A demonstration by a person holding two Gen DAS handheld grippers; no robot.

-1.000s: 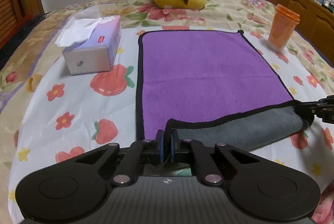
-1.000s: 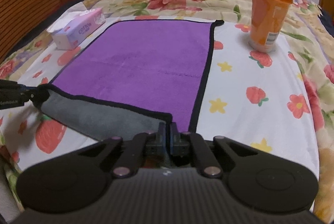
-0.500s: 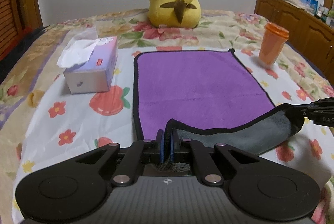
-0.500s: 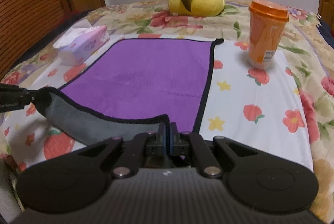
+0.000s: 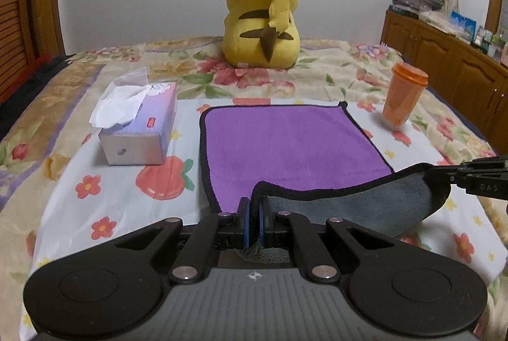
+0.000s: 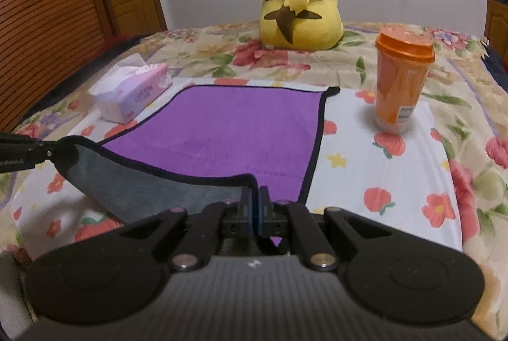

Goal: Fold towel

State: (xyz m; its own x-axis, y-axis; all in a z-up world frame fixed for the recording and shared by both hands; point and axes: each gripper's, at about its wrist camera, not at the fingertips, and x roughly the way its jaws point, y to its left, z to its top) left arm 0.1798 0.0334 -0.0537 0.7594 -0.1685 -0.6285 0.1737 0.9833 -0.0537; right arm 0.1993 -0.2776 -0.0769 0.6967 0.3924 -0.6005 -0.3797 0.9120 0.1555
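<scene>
Towel near edge lifted, 2 tools clamped.
L tool (image 5: 253, 215) & R tool (image 6: 255, 207) each pinch 1 near corner of purple towel (image 5: 285, 144) on bed (image 5: 63, 182); 1 tissue box (image 5: 139, 125) w/ tissues, 1 lidded orange cup (image 6: 400, 80), contents unclear.

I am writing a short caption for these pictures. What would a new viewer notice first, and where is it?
First the purple towel, spread on the flowered bedcover, its near edge lifted so the grey underside shows. The left hand-held gripper and the right hand-held gripper each pinch a near corner. Behind it sits a large yellow plush toy, back turned, with a tissue box to the left and an orange cup to the right.
</scene>
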